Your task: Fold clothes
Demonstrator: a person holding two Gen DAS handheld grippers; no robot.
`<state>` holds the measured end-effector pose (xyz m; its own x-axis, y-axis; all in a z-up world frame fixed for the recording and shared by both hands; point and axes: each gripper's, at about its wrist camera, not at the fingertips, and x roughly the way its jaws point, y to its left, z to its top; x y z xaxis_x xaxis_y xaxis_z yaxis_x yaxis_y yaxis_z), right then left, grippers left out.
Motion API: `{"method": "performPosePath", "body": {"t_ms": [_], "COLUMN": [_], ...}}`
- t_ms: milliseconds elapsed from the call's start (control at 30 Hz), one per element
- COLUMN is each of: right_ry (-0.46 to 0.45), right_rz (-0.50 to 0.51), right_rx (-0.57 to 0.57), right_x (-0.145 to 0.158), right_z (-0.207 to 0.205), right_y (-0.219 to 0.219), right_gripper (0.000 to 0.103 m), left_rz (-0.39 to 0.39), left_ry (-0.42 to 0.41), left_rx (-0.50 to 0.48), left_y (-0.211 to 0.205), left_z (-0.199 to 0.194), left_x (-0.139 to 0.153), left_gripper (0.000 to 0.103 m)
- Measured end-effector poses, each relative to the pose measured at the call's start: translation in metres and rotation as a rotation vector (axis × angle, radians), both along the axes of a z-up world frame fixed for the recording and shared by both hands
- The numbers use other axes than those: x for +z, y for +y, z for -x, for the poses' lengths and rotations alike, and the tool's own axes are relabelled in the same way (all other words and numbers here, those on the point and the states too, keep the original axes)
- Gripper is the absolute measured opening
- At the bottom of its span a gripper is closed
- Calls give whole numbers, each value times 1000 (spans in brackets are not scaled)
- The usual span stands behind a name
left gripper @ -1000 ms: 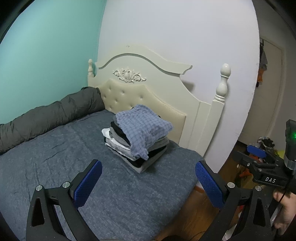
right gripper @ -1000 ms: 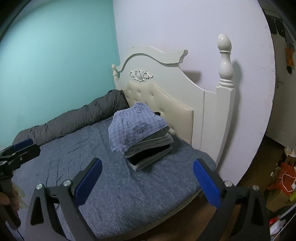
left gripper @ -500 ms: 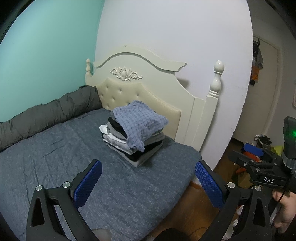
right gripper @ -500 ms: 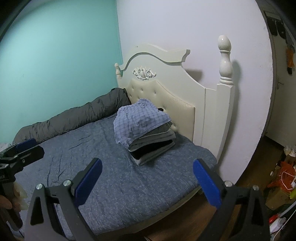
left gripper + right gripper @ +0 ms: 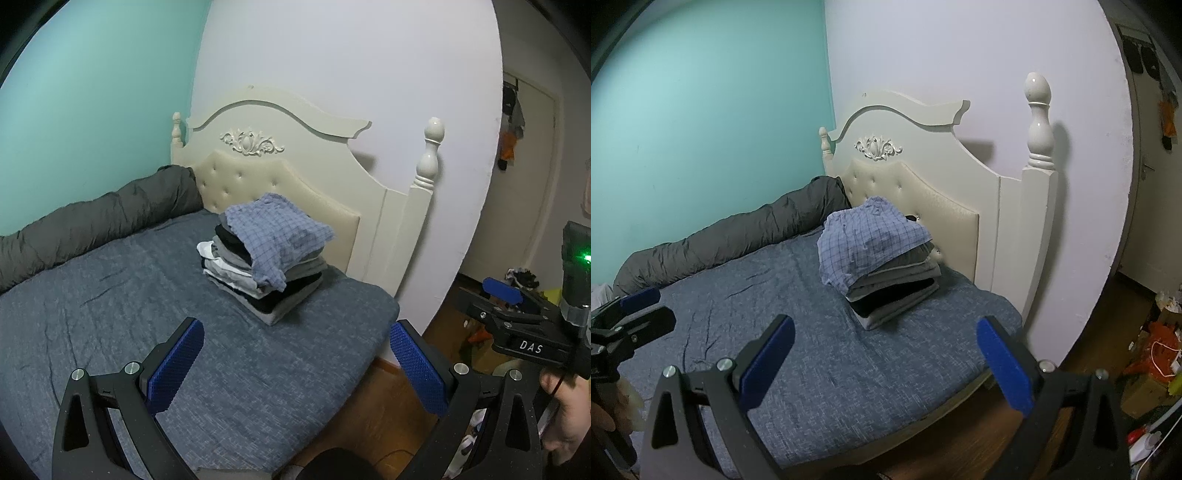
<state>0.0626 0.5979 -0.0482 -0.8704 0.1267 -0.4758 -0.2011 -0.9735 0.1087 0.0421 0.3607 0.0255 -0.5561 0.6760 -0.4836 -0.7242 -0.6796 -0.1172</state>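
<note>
One pile of folded clothes (image 5: 266,266) is seen on the bed (image 5: 110,302).
Two hand-held grippers, left (image 5: 295,369) and right (image 5: 886,365), are held spread wide, with nothing grasped.

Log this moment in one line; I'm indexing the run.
left gripper: open, empty | right gripper: open, empty | plaid shirt atop folded stack by headboard

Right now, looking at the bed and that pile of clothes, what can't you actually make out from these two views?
- Stack of folded clothes: the blue checked shirt draped on top hides the upper layers in both views; their number is unclear.
- Far side of the stack, against the headboard: hidden by the stack itself.
- Bed foot end: cut off by the bottom edge and the open left gripper fingers.
- Floor clutter, right wrist view: too small and dim.
</note>
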Motion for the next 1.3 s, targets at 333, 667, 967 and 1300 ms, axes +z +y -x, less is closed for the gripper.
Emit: {"method": "performPosePath", "body": {"t_ms": [333, 667, 967, 1300], "right_ry": [-8, -9, -13, -20], "right_rz": [7, 4, 5, 10], "right_rx": [-4, 5, 10, 7], "right_x": [-5, -5, -6, -8], "right_z": [-1, -2, -3, -1], "right_y": [-1, -4, -7, -6], "right_gripper": [99, 99, 100, 100], "left_rz": [0, 8, 8, -7], "left_ry": [-6, -11, -14, 0], "left_rx": [10, 9, 12, 19], "left_y": [-2, 1, 1, -1], "left_z": [0, 1, 3, 3], "left_x": [-1, -3, -6, -6], "left_gripper": [103, 103, 103, 103]}}
